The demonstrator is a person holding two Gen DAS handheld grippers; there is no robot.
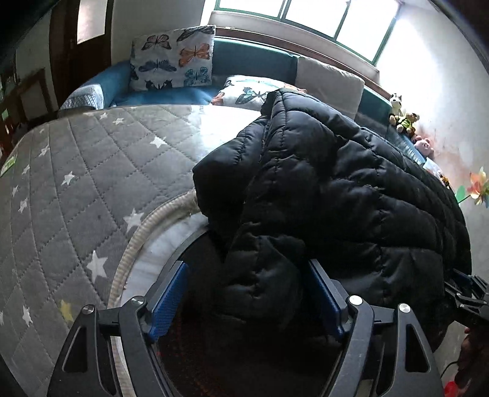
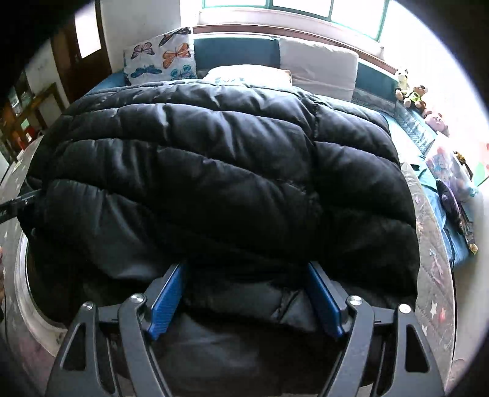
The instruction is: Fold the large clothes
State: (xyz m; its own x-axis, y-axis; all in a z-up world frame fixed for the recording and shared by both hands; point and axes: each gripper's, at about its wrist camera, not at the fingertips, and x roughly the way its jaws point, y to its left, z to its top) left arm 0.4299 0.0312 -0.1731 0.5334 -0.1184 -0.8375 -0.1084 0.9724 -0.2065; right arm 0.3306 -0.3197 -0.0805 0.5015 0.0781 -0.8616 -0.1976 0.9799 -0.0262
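On gray star-quilted bed point(image 1: 91, 171), black puffer jacket point(image 2: 214, 171) lies near window point(image 1: 321, 18).

We see daylight from the window point(image 1: 308, 18) at 12 o'clock, blown-out glare, dim foreground, black vignetted fisheye corners.

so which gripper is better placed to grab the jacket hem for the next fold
Left, probably. The left gripper is open with a bunched jacket edge between its fingers. The right gripper is open too, but faces the broad, flat middle.
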